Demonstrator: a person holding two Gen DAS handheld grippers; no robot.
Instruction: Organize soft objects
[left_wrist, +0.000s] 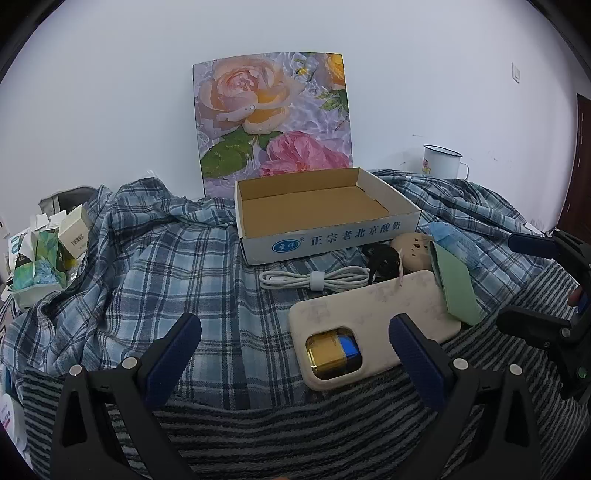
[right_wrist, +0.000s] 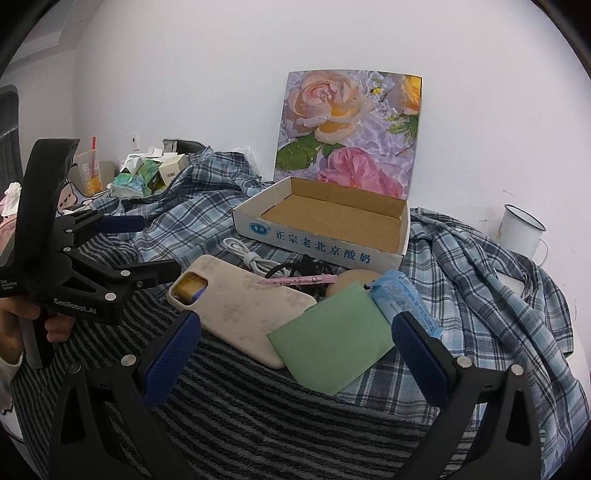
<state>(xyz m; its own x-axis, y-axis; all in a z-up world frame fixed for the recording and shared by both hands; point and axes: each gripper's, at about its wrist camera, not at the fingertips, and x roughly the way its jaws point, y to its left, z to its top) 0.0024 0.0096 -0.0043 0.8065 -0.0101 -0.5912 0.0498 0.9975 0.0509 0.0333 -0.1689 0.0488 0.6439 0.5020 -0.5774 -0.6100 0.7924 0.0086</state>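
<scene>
An open cardboard box sits on a plaid shirt. In front of it lie a beige phone case, a green pouch, a blue tissue pack, a white cable and a pink pen. My left gripper is open, hovering by the phone case's near end. My right gripper is open, just above the green pouch. Neither holds anything.
A striped towel covers the near surface. A white enamel mug stands at the back right by the wall. Tissue packs and small cartons pile at the left. A floral board leans behind the box.
</scene>
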